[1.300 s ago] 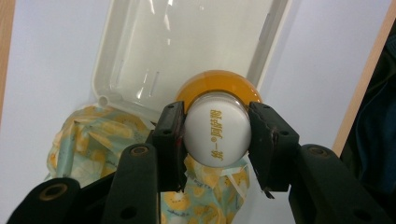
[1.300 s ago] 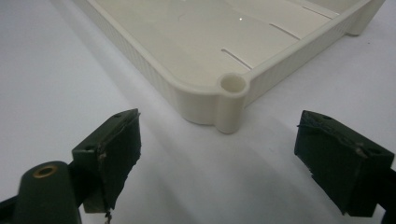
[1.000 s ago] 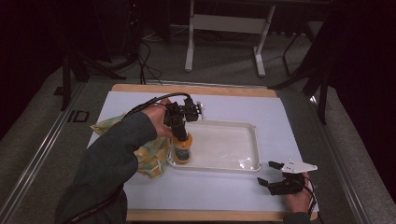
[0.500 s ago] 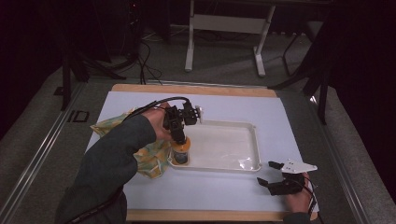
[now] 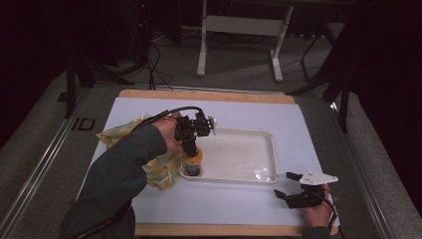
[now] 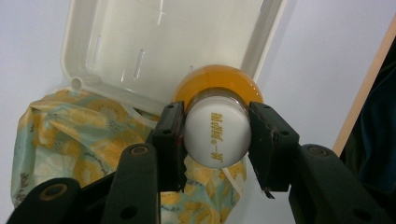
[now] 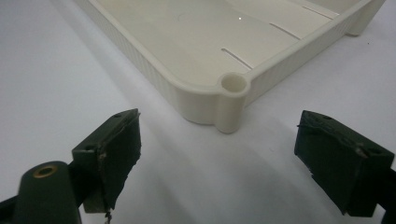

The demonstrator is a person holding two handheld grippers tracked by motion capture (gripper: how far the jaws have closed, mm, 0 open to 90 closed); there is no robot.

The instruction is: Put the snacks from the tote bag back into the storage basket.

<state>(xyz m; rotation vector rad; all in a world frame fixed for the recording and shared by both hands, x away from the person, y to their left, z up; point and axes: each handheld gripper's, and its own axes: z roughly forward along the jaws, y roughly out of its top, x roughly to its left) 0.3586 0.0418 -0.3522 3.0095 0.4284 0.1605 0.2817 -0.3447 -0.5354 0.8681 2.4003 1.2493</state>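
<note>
Pinched only at its white cap between the left gripper point(image 6: 217, 140) jaws, the orange bottle point(image 6: 218, 86) could slip or tip inside the white tray point(image 6: 116, 51); right gripper point(image 7: 233, 154) jaws gape empty.

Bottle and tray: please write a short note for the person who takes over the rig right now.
Left gripper: shut on the bottle, jaws clamped on either side of its white cap. The bottle stands upright in the near left corner of the white tray, seen from the high view; whether its base already rests on the tray floor I cannot tell.
Right gripper: open, holding nothing, close to the tray's near right corner, on the table cover.
The patterned cloth lies crumpled left of the tray.
Done: the bottle is inside the tray.
Left, probably: open the left jaws and withdraw the gripper.
</note>
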